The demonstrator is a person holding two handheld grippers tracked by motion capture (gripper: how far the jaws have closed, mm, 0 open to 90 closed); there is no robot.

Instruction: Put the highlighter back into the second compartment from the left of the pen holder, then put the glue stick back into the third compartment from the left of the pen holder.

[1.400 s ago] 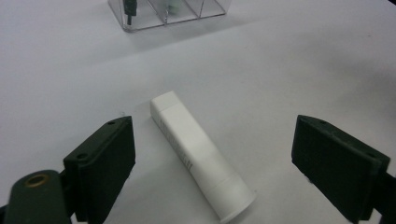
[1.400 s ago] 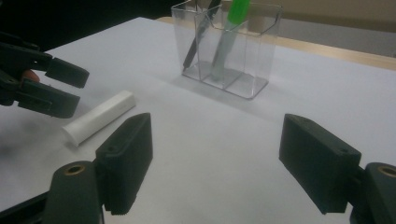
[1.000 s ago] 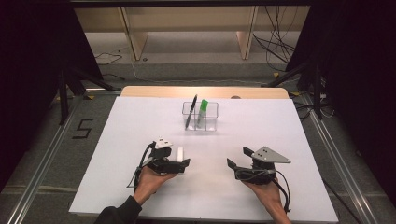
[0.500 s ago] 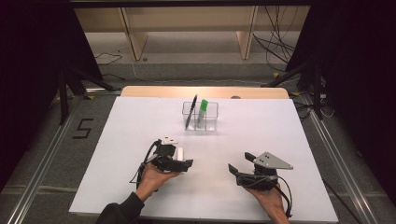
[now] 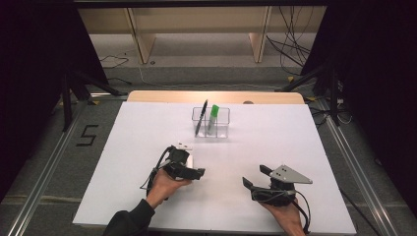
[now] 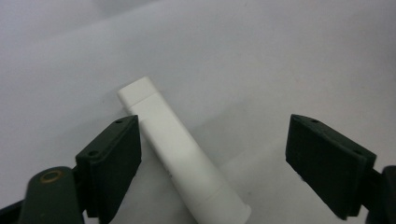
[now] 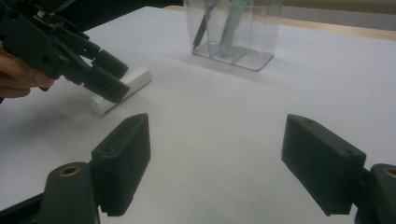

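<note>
Looking down on one white bench (image 5: 305,147), I count one clear holder (image 5: 211,122) near its far middle, two pens standing in it, one white marker (image 6: 180,161) lying flat, and two tongs in my hands. The holder is split into compartments; a black pen (image 5: 200,117) leans in the left one and a green-capped pen (image 5: 212,117) stands beside it.

My left tongs (image 5: 188,169) sit at the near left of the bench, released, jaws spread wide. In the left gripper view the marker lies slantwise between them, just beside the left jaw and well apart from the right one; whether it touches the left jaw I cannot tell. My right tongs (image 5: 253,183) rest at the near right, also released, jaws wide with only bare bench between them.

Open room is plentiful: the stretch between the two tongs, the whole right half, and the strip between marker and holder are free. The near edge runs close under both hands.

From the high view my left tongs cover most of the marker, leaving a white sliver. The marker's near end is cut off at the bottom of the left gripper view, and the pens' tops are cropped in the right gripper view.
</note>
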